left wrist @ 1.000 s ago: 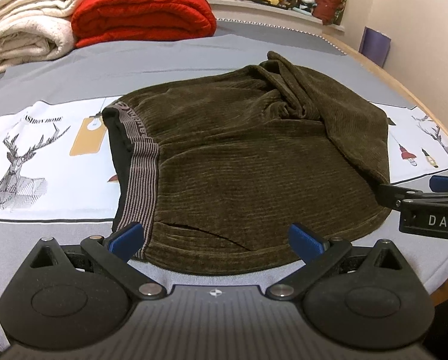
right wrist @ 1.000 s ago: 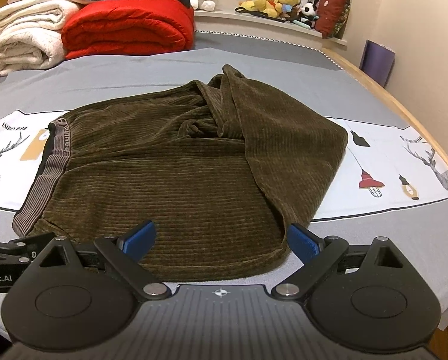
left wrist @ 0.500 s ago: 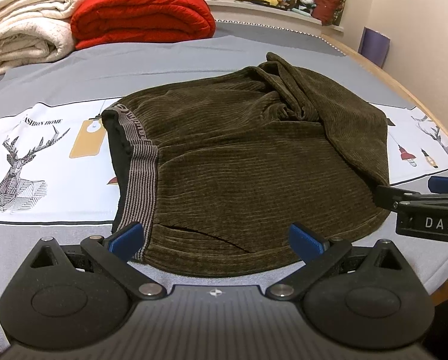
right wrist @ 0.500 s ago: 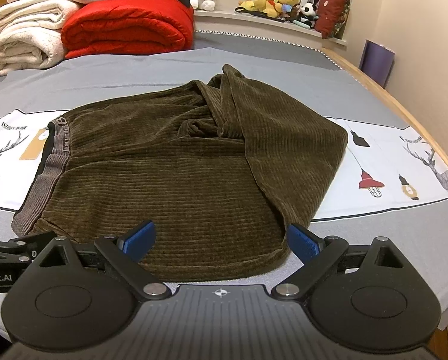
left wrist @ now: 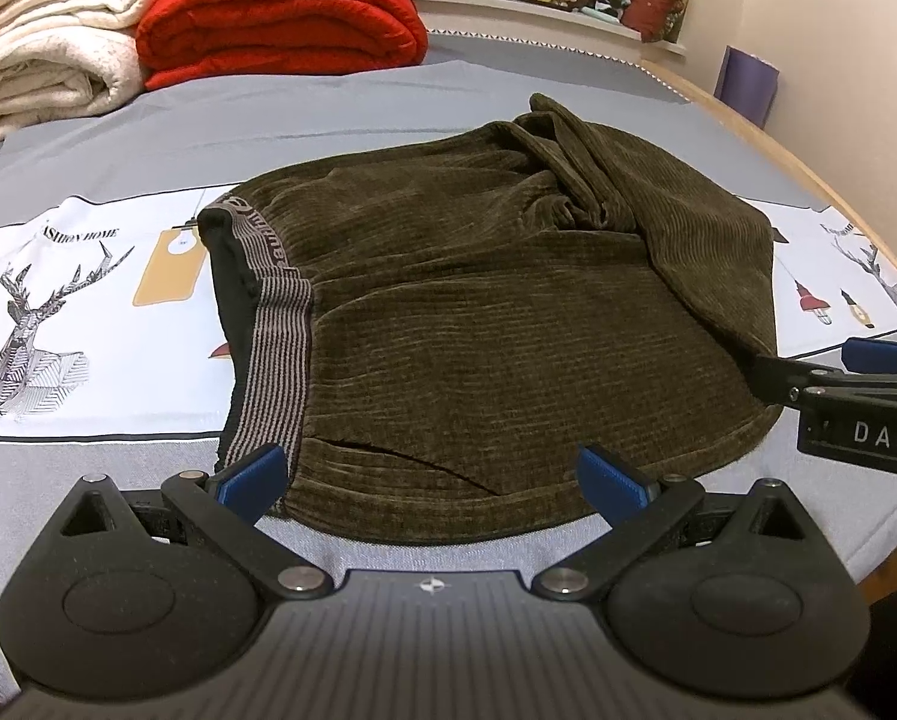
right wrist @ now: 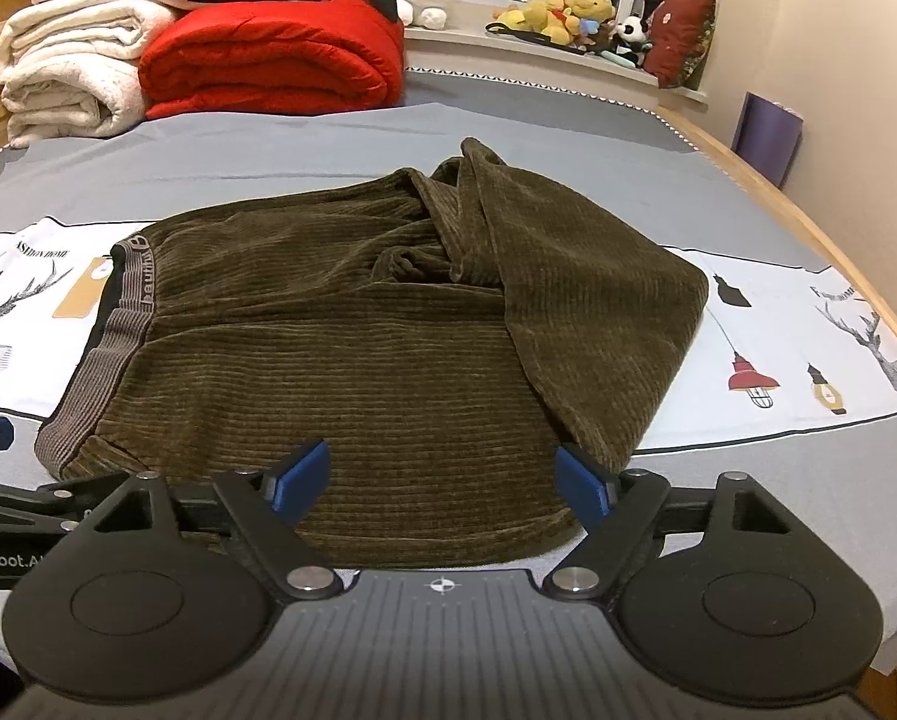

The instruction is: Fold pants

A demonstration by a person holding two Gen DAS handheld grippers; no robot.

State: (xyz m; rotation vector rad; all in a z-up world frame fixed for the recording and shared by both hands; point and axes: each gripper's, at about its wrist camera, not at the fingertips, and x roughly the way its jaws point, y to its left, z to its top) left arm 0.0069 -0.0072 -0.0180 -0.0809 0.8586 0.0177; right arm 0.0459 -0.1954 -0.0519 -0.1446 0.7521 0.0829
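Dark olive corduroy pants (left wrist: 496, 324) lie folded over on the grey bed sheet (left wrist: 304, 114), the striped grey waistband (left wrist: 277, 348) at the left and bunched fabric at the far right. They also show in the right wrist view (right wrist: 388, 360). My left gripper (left wrist: 433, 471) is open at the pants' near edge, close to the waistband corner, holding nothing. My right gripper (right wrist: 442, 477) is open over the near hem at the right part, holding nothing. It shows side-on in the left wrist view (left wrist: 838, 384).
A red quilt (left wrist: 280, 24) and cream blankets (left wrist: 52, 66) are stacked at the far left of the bed. Plush toys (right wrist: 568, 15) sit on the window sill. A white printed strip with deer pictures (left wrist: 58, 306) runs across the sheet. The bed's wooden edge (right wrist: 808, 222) runs along the right.
Both grippers have moved slightly forward toward the pants' near edge. The right gripper's jaws have narrowed a little. The pants have not moved.
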